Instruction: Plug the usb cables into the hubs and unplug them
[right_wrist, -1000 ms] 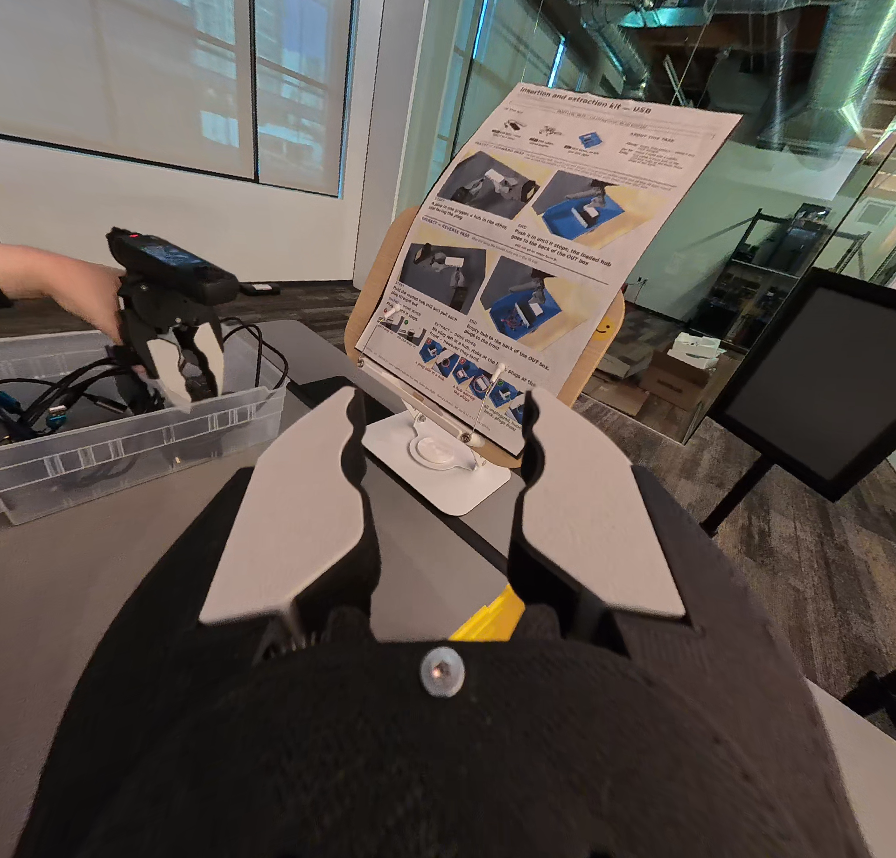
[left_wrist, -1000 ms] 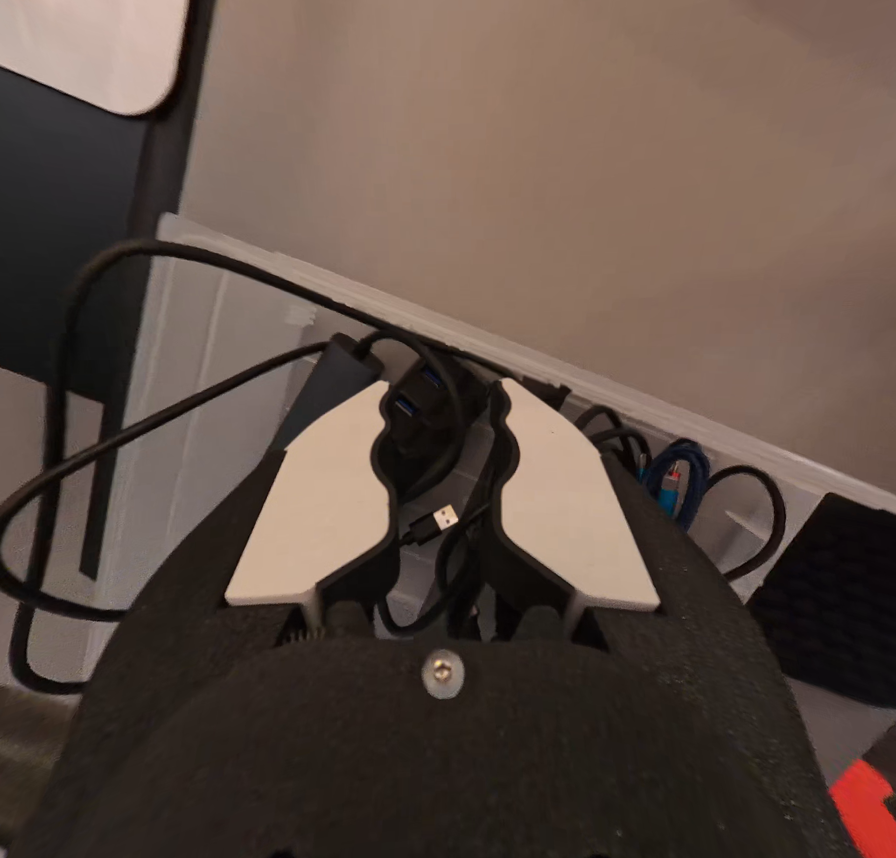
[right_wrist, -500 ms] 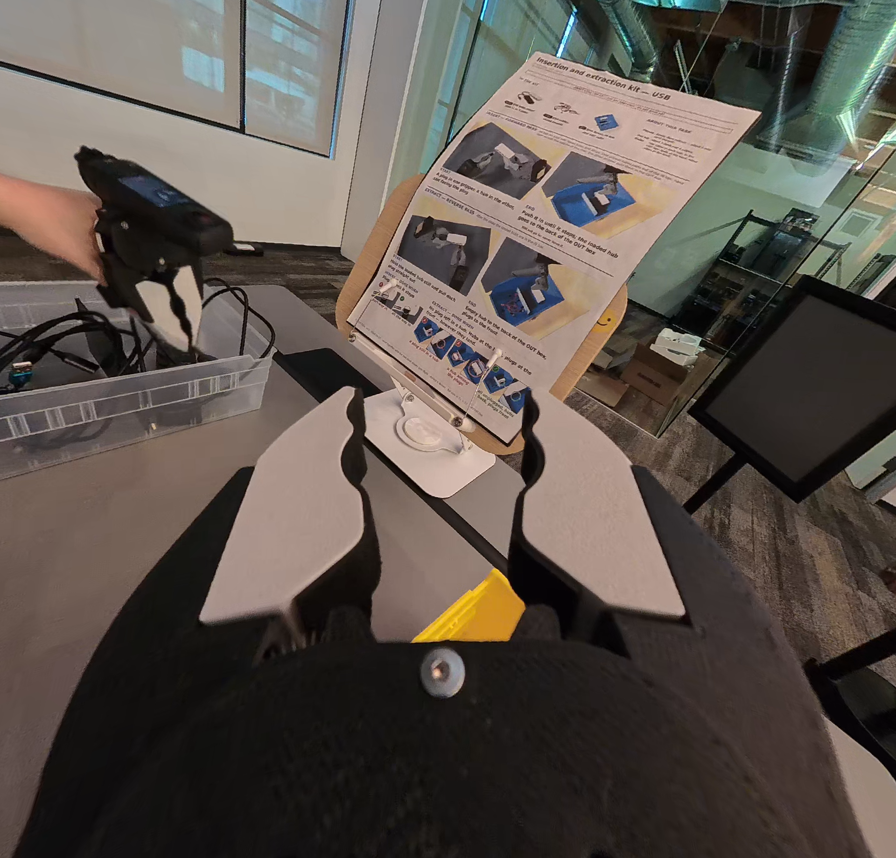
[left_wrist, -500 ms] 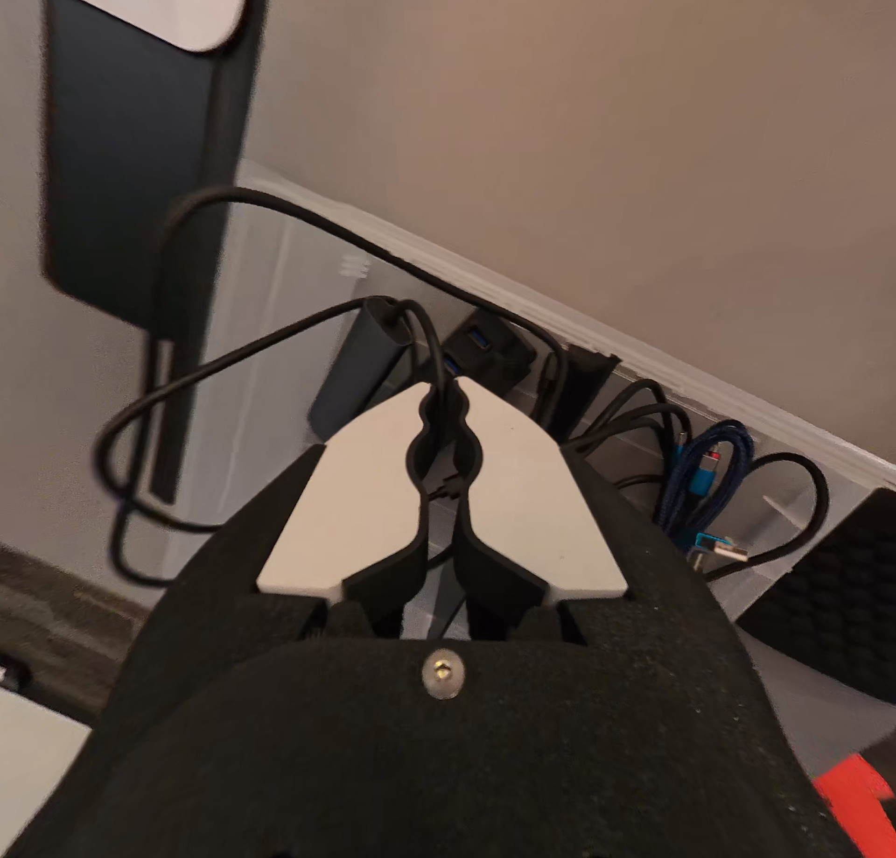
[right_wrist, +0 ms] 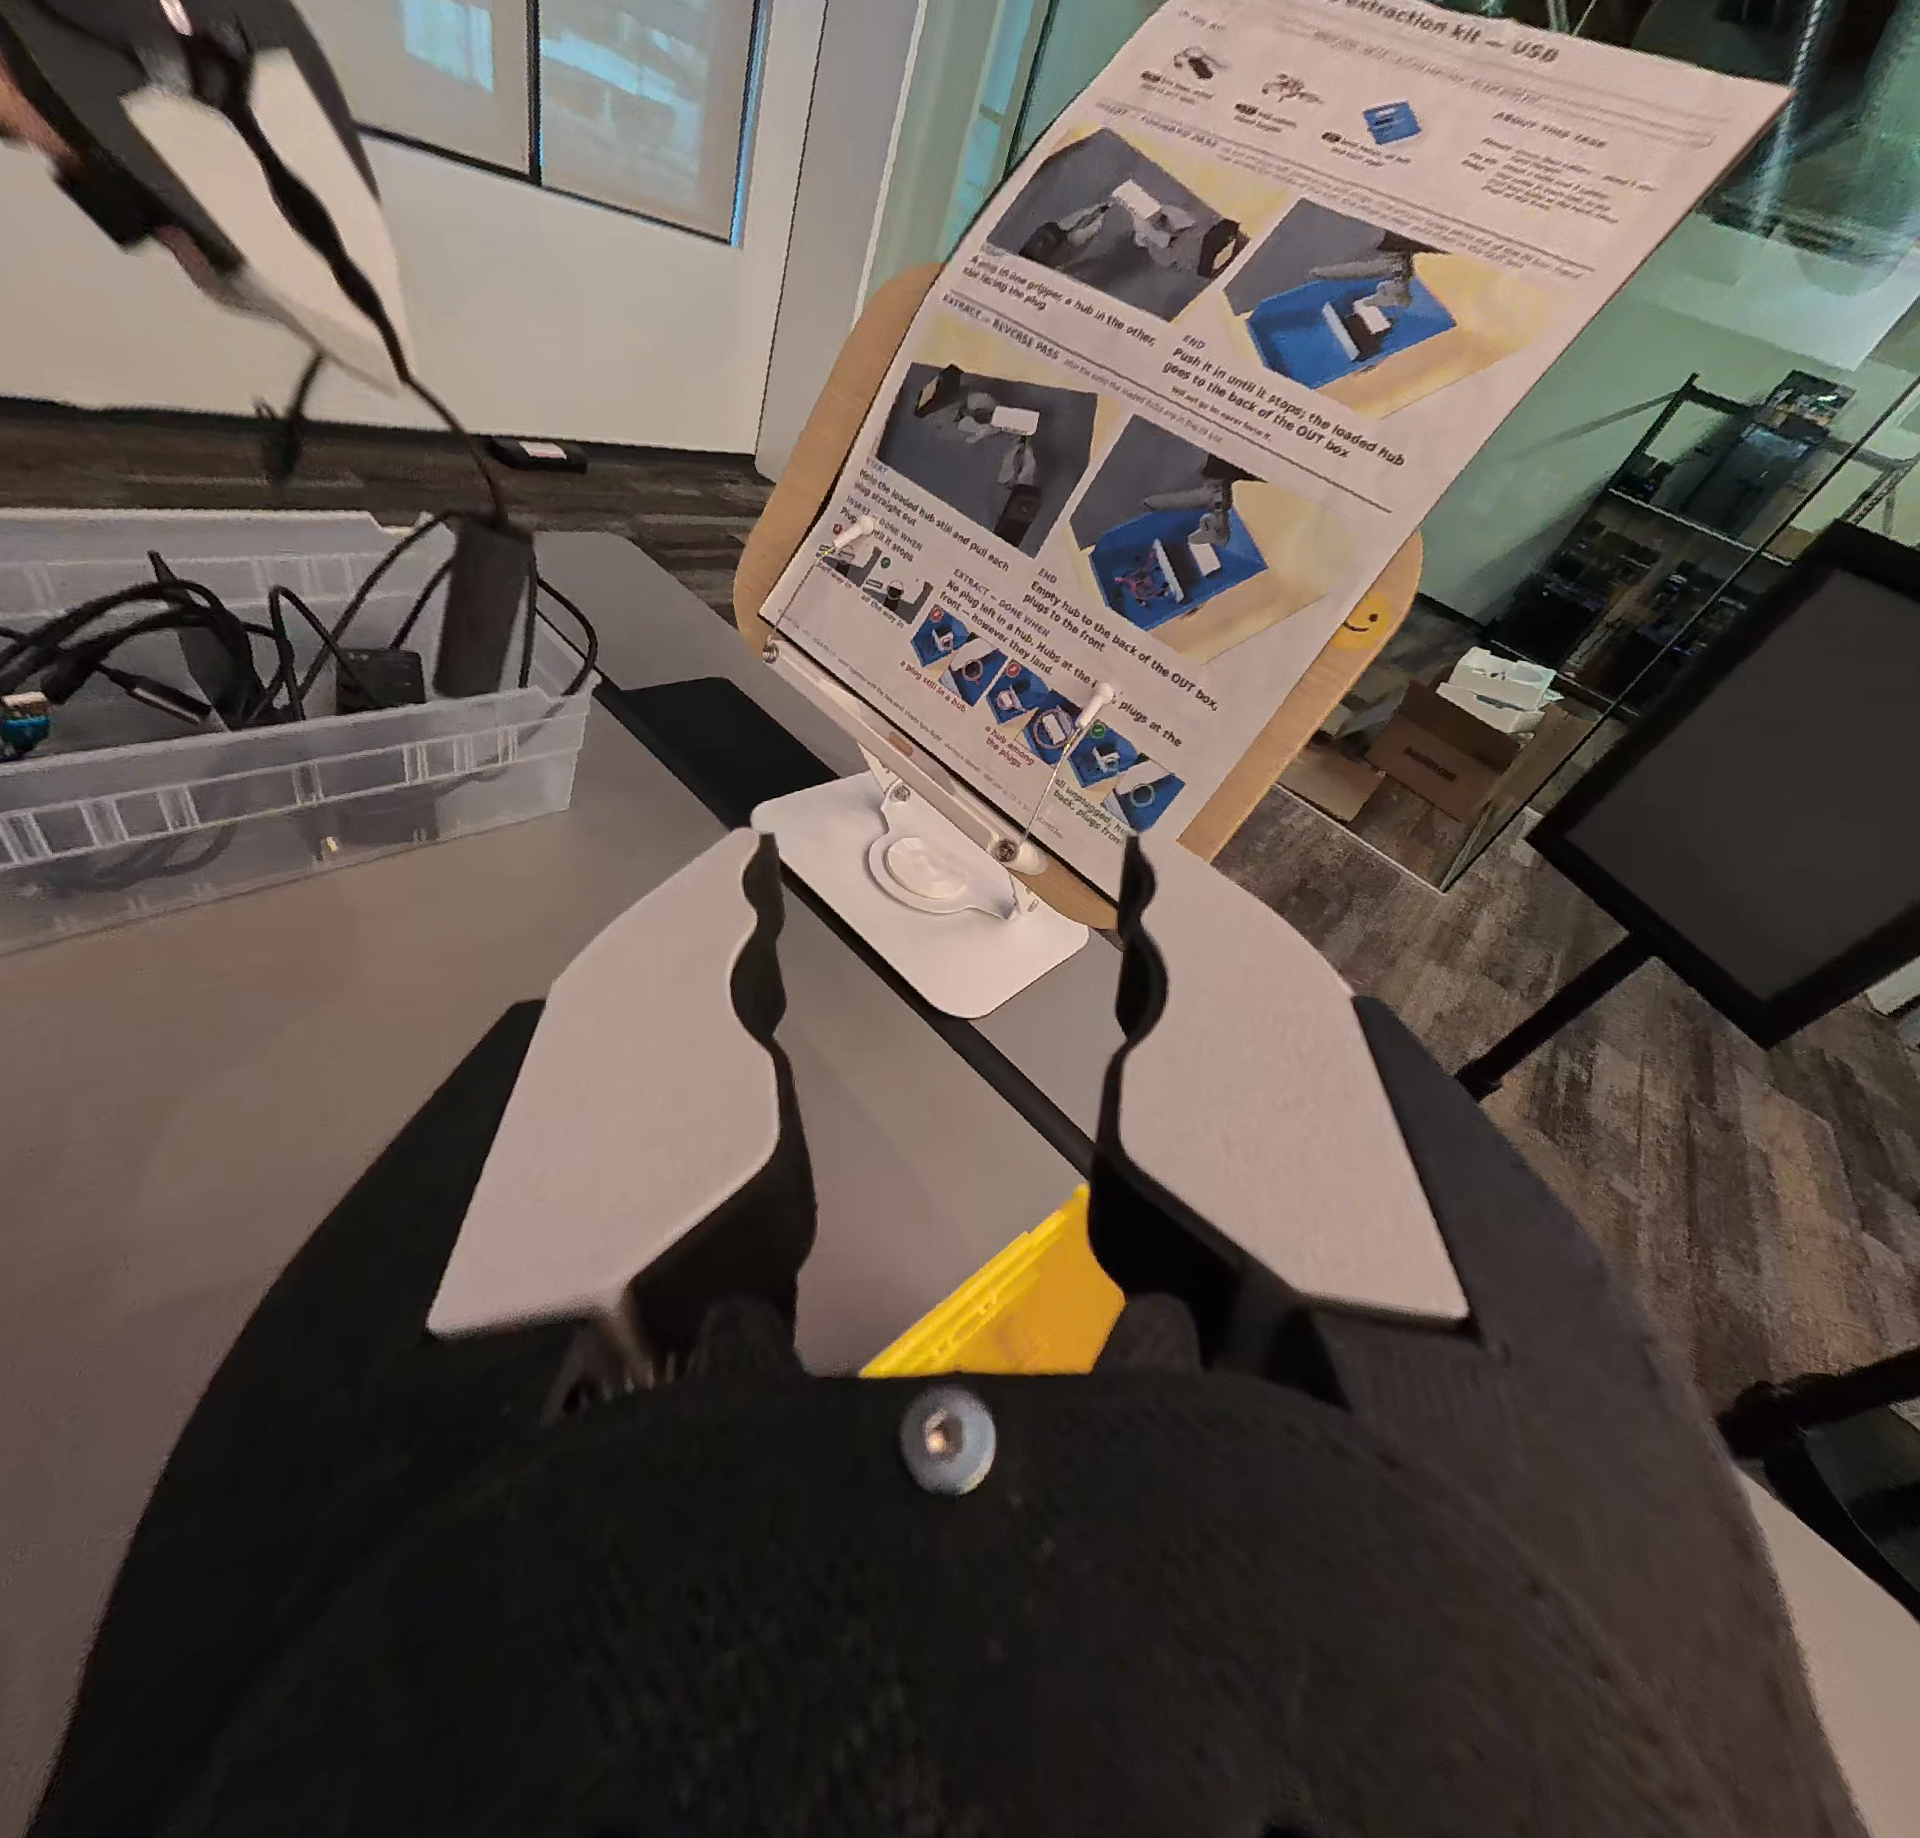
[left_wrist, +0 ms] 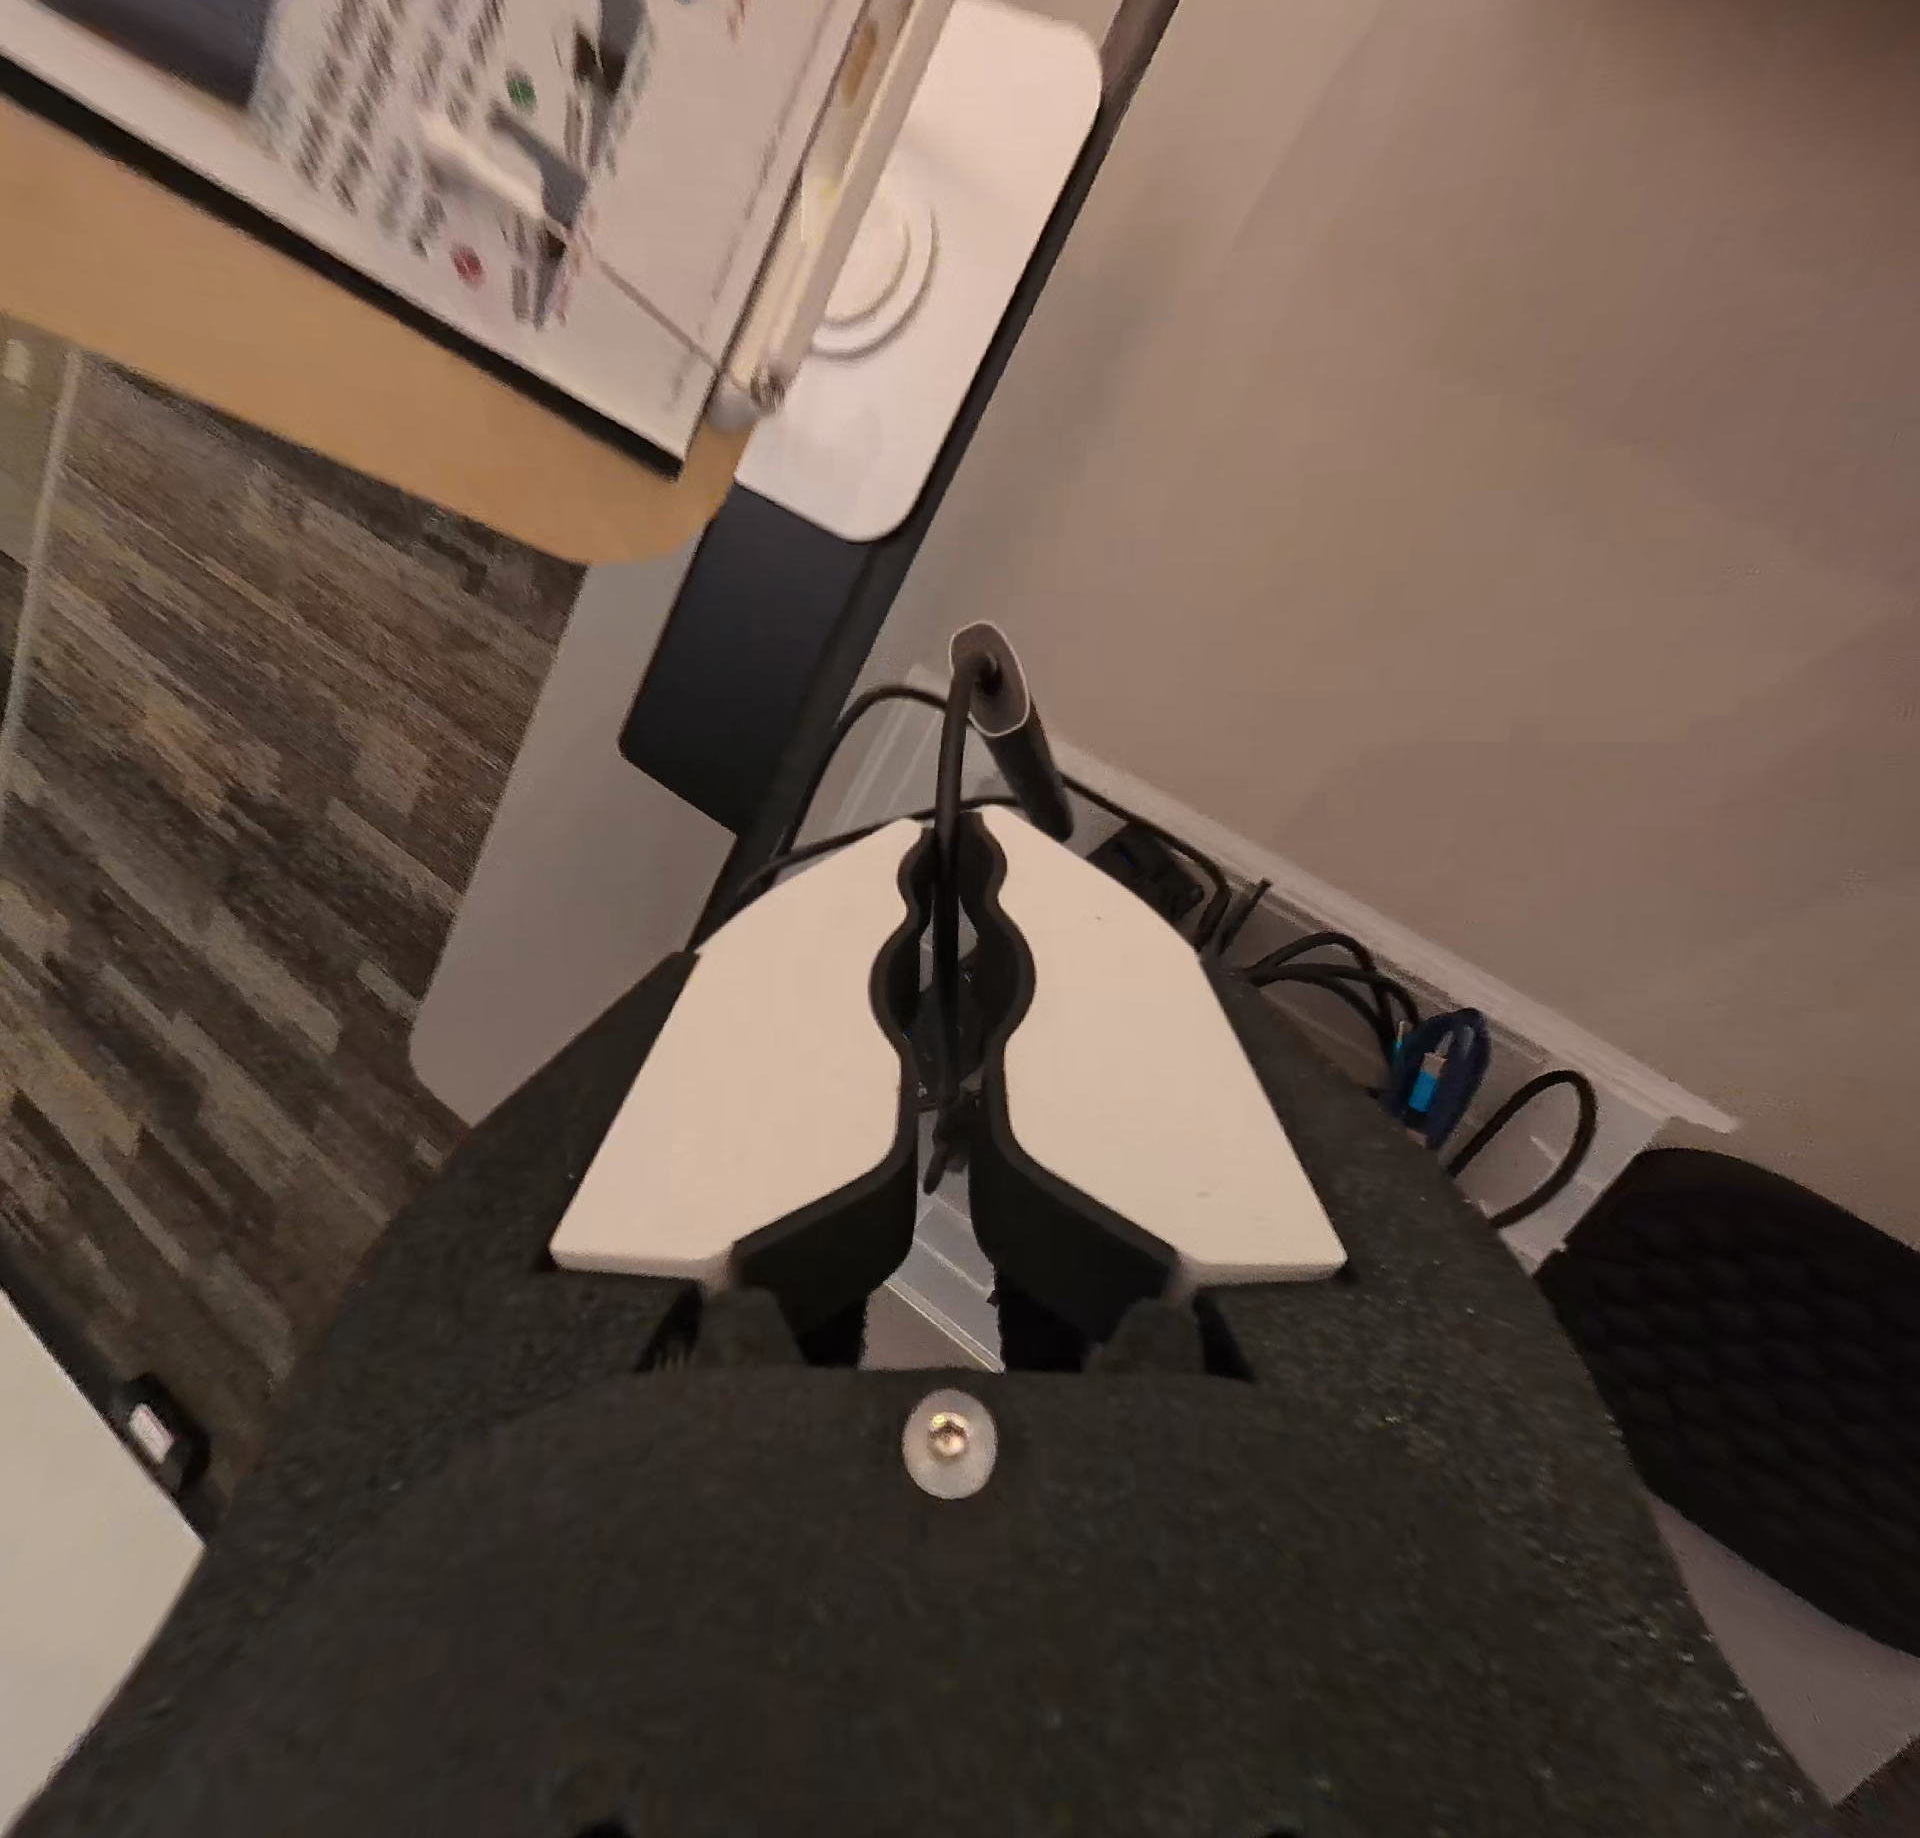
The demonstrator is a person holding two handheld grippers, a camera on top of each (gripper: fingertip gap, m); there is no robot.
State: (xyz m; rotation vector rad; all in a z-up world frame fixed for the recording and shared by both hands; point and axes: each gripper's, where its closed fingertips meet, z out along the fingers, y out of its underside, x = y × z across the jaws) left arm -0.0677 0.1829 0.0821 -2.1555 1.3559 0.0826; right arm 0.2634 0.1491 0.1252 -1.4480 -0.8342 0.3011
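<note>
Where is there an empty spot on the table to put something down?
The grey table is bare between the clear bin and the right gripper, and on towards the white stand base. The bin itself is crowded with black cables and hubs.

Two grippers; one clear plastic bin; one grey hub hanging from its cable; one instruction sheet on one stand; one yellow box.
</note>
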